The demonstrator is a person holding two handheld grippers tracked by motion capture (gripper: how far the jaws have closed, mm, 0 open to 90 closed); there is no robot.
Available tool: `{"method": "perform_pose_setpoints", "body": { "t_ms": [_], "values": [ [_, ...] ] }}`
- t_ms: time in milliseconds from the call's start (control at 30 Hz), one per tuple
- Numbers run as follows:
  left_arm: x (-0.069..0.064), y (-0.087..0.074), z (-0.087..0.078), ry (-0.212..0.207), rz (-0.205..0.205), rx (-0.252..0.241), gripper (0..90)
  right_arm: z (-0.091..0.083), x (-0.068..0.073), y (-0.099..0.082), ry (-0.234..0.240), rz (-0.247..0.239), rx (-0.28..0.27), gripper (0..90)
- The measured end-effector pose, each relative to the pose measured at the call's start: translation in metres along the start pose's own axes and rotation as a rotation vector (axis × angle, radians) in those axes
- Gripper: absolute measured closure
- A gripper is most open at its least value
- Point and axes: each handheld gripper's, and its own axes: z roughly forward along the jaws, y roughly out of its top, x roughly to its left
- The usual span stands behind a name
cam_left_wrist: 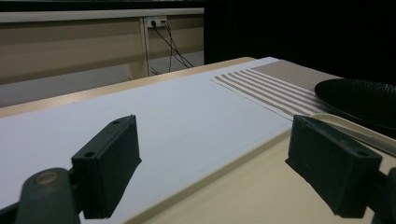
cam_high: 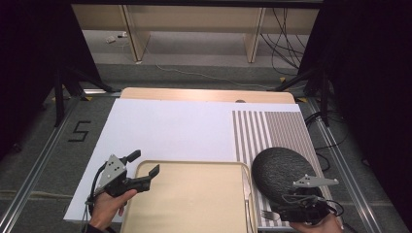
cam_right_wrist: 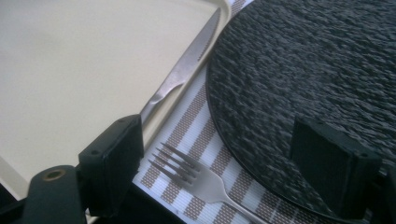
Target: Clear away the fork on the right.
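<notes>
One white sheet — striped placemat alongside

A cream, unpatterned tray is seen beside a black plate with a rough, pebbled texture. The placemat is striped in white and grey-brown, its stripes built of small checks. The knife and fork are silver. A plain white sheet is laid over the light wood tabletop. Black jaws are shown on both grippers.

One tray, one black plate, one knife, one fork and one striped placemat are lying on the table.
</notes>
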Motion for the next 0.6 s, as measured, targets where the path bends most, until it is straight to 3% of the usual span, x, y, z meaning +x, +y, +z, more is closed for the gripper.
{"method": "perform_pose_setpoints", "body": {
  "t_ms": [167, 200, 267, 367, 600],
  "values": [
    [-0.002, -0.001, 0.002, -0.009, 0.004, 0.005, 16.4, -0.005, -0.003, -0.007, -0.037, 0.035, 0.013, 18.8],
    [-0.003, -0.001, 0.001, -0.012, 0.009, 0.003, 16.3, -0.006, -0.003, -0.009, -0.039, 0.064, 0.032, 18.7],
    [-0.003, 0.0, 0.001, -0.015, 0.006, -0.002, 16.3, -0.006, -0.006, -0.012, -0.037, 0.054, 0.018, 18.8],
    [-0.002, 0.0, 0.0, -0.01, 0.006, -0.004, 16.3, -0.008, -0.008, -0.015, -0.049, 0.043, 0.039, 18.7],
    [-0.001, 0.0, -0.001, -0.006, 0.003, -0.007, 16.2, -0.011, -0.012, -0.022, -0.079, 0.087, 0.098, 18.7]
  ]
}}
